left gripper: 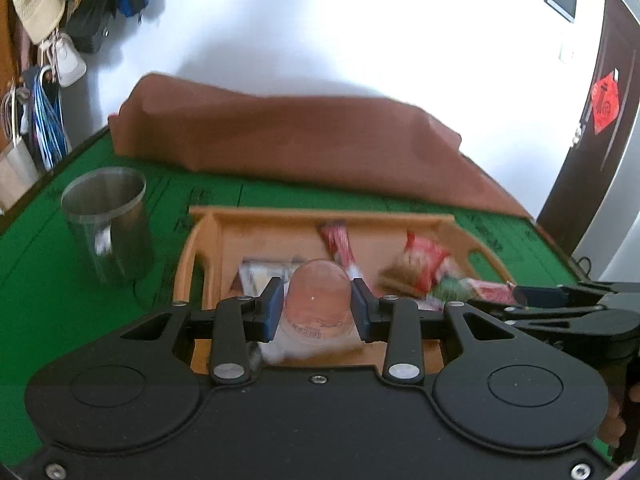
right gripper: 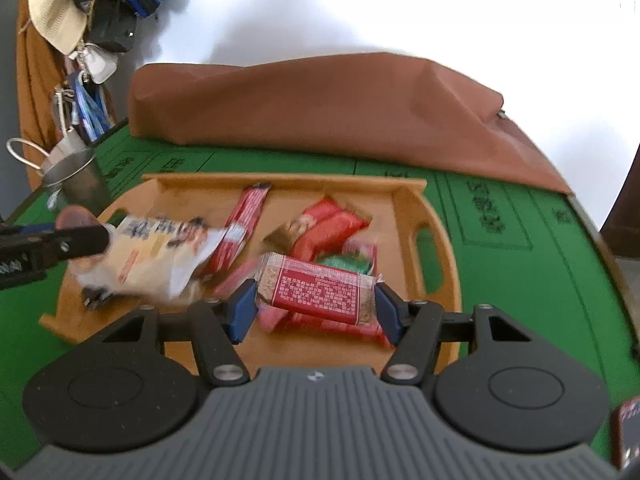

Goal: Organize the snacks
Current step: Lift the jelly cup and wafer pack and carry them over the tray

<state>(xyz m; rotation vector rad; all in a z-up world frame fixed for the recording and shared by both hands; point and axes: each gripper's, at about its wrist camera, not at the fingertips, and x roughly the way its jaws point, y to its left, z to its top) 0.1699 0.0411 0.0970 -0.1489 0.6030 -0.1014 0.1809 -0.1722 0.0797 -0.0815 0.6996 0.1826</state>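
Note:
A wooden tray (left gripper: 208, 236) (right gripper: 404, 196) sits on the green table and holds several snack packets. My left gripper (left gripper: 318, 306) is shut on a pink jelly cup (left gripper: 318, 292), held over the tray's near left part; the cup also shows in the right wrist view (right gripper: 74, 216). My right gripper (right gripper: 316, 308) is shut on a red-labelled snack bar (right gripper: 316, 288) above the tray's near side. A white and yellow packet (right gripper: 160, 252), a red stick packet (right gripper: 246, 216) and a red wrapper (right gripper: 328, 228) lie in the tray.
A steel cup (left gripper: 108, 224) (right gripper: 76, 184) stands on the green table (left gripper: 40, 264) left of the tray. A brown cloth-covered heap (left gripper: 288, 140) (right gripper: 328, 108) lies behind the tray. Bags and a hat (left gripper: 36, 0) hang at the far left.

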